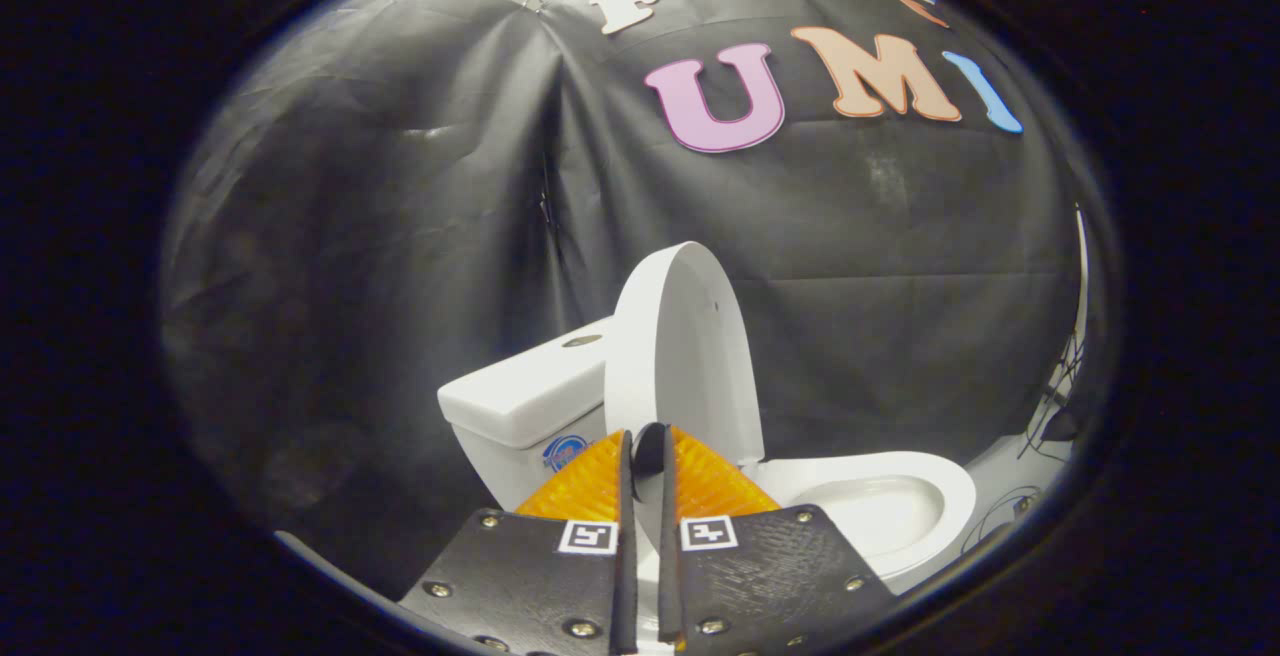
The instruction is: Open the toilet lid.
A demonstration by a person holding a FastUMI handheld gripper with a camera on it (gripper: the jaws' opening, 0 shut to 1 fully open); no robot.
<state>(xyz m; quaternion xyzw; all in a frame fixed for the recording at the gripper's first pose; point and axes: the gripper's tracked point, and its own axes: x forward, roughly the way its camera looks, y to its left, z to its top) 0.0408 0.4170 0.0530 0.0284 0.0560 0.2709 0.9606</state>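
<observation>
The tool (pixel 645 451) is clamping the upright toilet lid (pixel 680 336) edge at lower centre, above the bowl (pixel 880 506).

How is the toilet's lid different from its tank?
The lid stands upright, raised off the bowl; the tank sits low beside it. The lid is thin and oval; the tank is boxy. The gripper has its nearly closed fingers just before the lid, not the tank. Both are white.

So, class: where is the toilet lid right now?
In the gripper view, the toilet lid stands raised just beyond the nearly closed gripper, between the tank and bowl.
</observation>
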